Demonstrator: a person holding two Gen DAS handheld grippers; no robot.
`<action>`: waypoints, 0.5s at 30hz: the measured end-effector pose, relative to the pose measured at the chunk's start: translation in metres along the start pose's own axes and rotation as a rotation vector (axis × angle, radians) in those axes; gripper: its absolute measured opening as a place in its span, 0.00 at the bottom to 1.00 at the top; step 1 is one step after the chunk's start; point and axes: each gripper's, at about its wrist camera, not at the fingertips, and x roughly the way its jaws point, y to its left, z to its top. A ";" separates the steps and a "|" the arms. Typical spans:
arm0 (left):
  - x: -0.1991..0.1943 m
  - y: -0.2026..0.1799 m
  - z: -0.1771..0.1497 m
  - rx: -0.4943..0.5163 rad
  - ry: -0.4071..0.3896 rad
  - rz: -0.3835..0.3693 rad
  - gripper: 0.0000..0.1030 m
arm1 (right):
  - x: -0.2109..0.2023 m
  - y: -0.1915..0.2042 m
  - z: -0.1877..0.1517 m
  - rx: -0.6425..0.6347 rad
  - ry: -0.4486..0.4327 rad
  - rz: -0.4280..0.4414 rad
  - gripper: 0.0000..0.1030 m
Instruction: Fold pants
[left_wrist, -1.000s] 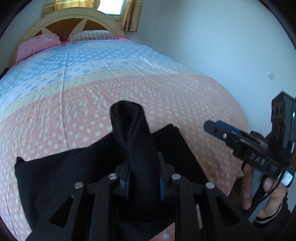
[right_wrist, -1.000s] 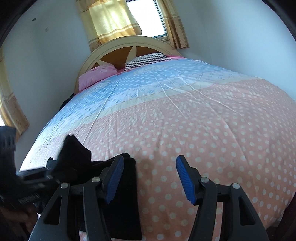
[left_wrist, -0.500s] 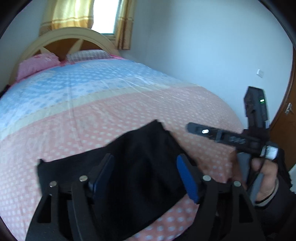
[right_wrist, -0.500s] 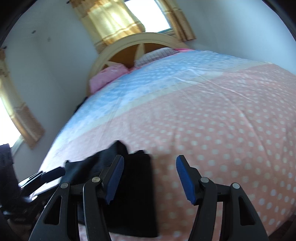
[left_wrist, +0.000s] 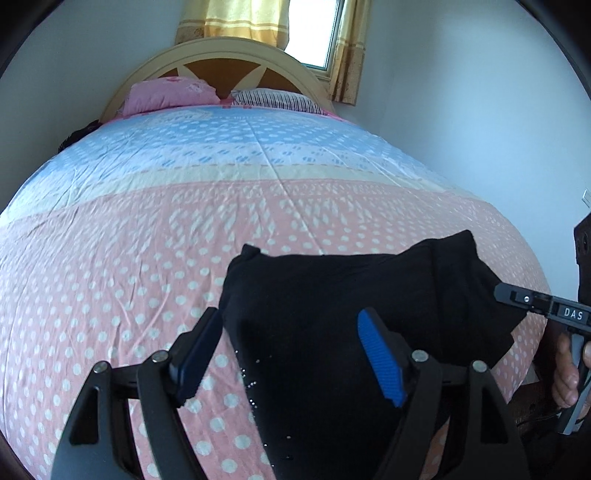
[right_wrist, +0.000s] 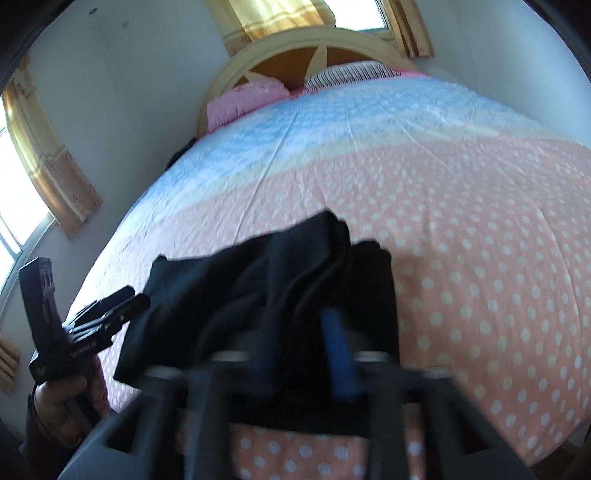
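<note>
Left wrist view puts the black pants (left_wrist: 369, 306) in the lower middle and lower right of the frame, lying bunched on the pink dotted part of the bedspread (left_wrist: 129, 258) near the bed's near edge. In the right wrist view the same pants (right_wrist: 266, 295) fill the lower centre, with ridged folds running from the upper middle of the dark heap down toward the camera.

Your left gripper (left_wrist: 291, 354) is spread wide and grips nothing; its left finger sits over the bare bedspread just beside the pants' left edge, and its blue-padded right finger (left_wrist: 380, 363) hangs over the dark cloth. Whether either finger touches the fabric, you cannot tell.

Your right gripper (right_wrist: 303, 350) is blurred at the bottom of its own view. Its two blue pads stand close together with dark cloth between them, so it looks clenched on a fold of the pants, though the blur keeps the contact unclear. From the left wrist view that gripper (left_wrist: 506, 293) enters at the right edge, its tip meeting the pants' right side, with your right hand (left_wrist: 567, 373) on the handle below.

Farther up both frames lie the blue band of the bedspread, a pink pillow (left_wrist: 166, 94), a striped pillow (left_wrist: 273, 99), the arched headboard (left_wrist: 229, 55) and yellow curtains (left_wrist: 343, 55) by the window.
</note>
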 end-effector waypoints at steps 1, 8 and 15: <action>0.001 0.001 -0.002 -0.003 0.001 -0.001 0.76 | -0.004 -0.004 -0.003 0.010 -0.005 0.008 0.15; 0.005 0.010 -0.010 -0.021 0.010 0.004 0.83 | -0.021 -0.026 -0.016 0.078 -0.023 0.063 0.14; 0.006 0.007 -0.013 -0.004 0.006 0.008 0.87 | -0.019 -0.037 -0.016 0.091 -0.036 0.041 0.13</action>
